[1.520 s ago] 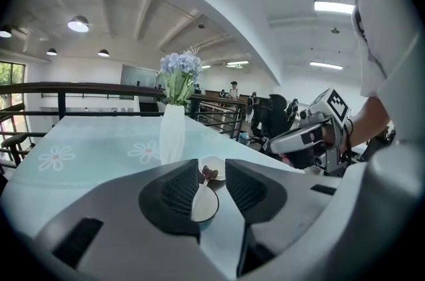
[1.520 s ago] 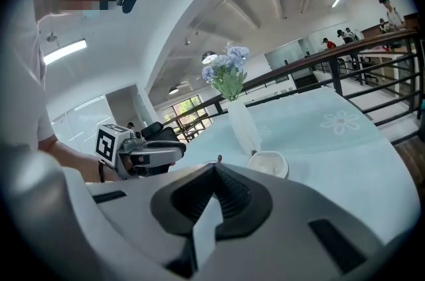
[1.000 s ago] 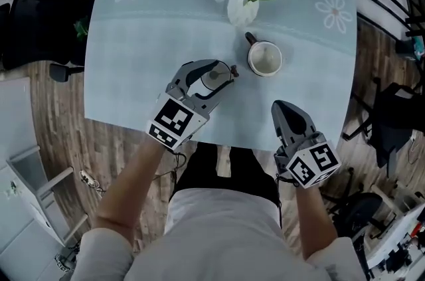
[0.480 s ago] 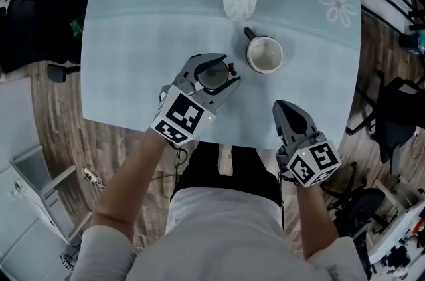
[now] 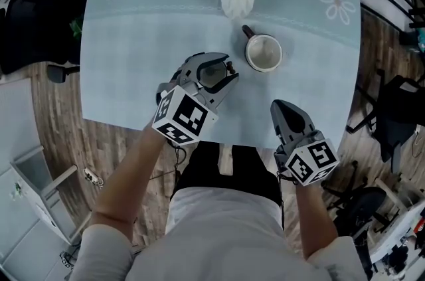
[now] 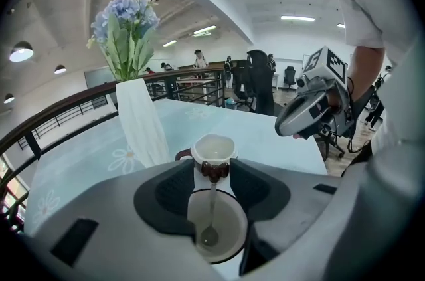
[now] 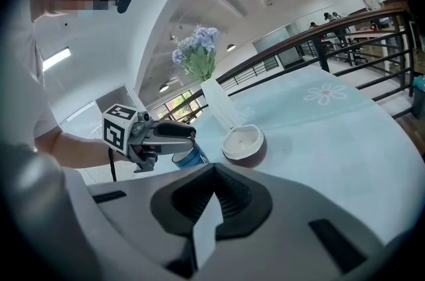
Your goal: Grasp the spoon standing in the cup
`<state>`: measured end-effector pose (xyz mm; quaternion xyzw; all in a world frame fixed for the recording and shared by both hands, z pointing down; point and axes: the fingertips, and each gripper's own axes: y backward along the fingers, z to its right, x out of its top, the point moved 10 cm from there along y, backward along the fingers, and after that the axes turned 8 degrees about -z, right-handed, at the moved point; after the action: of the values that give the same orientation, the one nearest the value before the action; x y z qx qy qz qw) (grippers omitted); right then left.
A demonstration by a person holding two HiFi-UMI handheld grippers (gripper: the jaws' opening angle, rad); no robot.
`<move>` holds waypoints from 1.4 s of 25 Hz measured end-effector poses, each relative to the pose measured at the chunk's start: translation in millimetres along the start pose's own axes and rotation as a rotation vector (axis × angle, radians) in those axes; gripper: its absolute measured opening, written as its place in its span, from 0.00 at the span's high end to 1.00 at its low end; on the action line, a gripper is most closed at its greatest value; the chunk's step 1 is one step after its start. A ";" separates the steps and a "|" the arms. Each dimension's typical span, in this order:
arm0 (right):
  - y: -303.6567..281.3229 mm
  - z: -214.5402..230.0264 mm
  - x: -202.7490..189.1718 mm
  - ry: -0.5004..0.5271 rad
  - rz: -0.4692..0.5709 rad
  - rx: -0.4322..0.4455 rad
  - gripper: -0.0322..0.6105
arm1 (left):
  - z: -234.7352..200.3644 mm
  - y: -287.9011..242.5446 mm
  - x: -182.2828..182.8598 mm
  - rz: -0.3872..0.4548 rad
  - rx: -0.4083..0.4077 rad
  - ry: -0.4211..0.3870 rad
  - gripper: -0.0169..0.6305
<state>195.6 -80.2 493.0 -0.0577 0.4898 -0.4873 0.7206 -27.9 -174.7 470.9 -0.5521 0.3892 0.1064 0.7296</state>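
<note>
1. L gripper (image 6: 214,173) hangs over the cup (image 6: 230,233), which stands toward the table's (image 5: 126,80) near edge. Its jaws are closing on either side of the spoon's (image 6: 212,206) brown top, pads not pressing yet. Prob. lined up w/ the upright handle for a pinch.
2. R gripper (image 7: 211,200) is clenched and empty by the near edge, prob. kept clear.
3. L gripper view shows the spoon inside the cup; in head view the gripper hides it. R gripper view shows the cup's blue outside.

No readable text, labels, brands or numbers are showing anywhere. Left marker cube (image 5: 184,115) and right marker cube (image 5: 313,163) are carrying only black-and-white square patterns.
</note>
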 end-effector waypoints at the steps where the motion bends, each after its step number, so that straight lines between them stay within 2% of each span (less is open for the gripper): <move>1: 0.7 0.1 0.0 0.004 -0.001 0.001 0.93 | 0.6 -0.8 0.7 -0.005 -0.001 -0.005 0.70; 5: 4.3 1.8 -0.9 -0.004 0.004 -0.008 0.93 | 2.1 -2.4 2.2 -0.015 0.004 -0.015 0.77; 20: 9.4 -11.9 17.7 0.046 0.037 -0.007 0.93 | -0.4 23.6 10.0 0.045 0.029 0.023 0.77; 28: 11.3 -30.3 33.2 0.080 0.067 -0.006 0.93 | -3.6 56.9 22.8 0.107 0.061 0.016 0.77; 35: 17.2 -46.1 48.8 0.119 0.100 -0.018 0.93 | -3.0 85.5 34.1 0.179 0.066 0.040 0.77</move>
<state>173.7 -90.1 427.9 -0.0106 0.5383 -0.4490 0.7131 -56.3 -155.2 385.5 -0.4926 0.4548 0.1473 0.7271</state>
